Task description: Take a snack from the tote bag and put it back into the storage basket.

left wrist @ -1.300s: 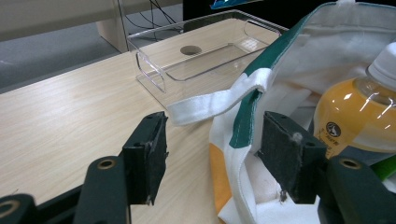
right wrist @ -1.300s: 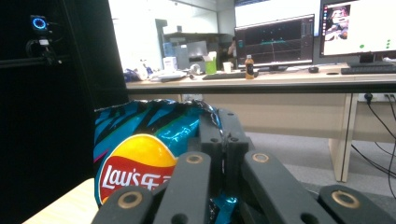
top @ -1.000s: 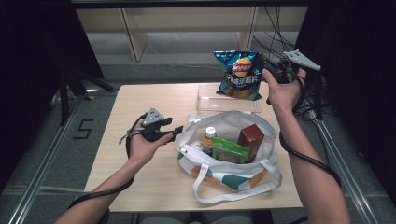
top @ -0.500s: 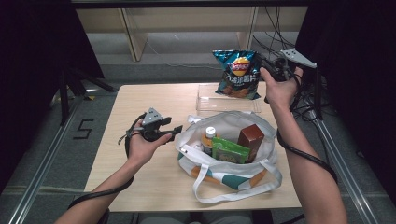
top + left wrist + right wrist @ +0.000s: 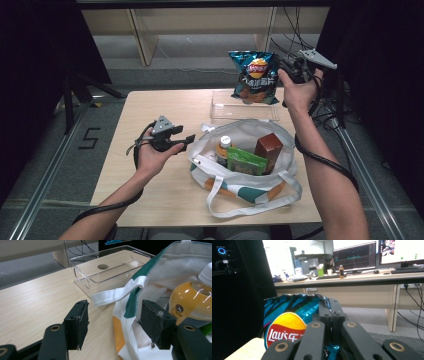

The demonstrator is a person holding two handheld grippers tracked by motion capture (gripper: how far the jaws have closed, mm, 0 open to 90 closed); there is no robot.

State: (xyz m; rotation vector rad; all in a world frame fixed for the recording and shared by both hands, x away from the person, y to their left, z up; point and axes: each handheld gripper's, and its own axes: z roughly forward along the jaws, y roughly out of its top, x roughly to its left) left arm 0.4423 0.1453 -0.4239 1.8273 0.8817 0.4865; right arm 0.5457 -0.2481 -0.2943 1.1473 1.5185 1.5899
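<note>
A blue bag of chips hangs in the air over the far edge of the table, above a clear plastic tray. My right gripper is shut on the bag's crimped top edge; in the right gripper view the jaws pinch the foil of the bag of chips. My left gripper is open at the left rim of a white tote bag. In the left gripper view the tote's green-striped rim passes between the gripper's pads without being pressed.
Inside the tote stand an orange drink bottle, a green packet and a brown box. The tote's straps trail toward the near table edge. The clear tray lies just beyond the tote. Bare wood table lies to the left.
My right hand has lifted the bag of chips slightly. The left hand and its gripper have stayed where they were.
</note>
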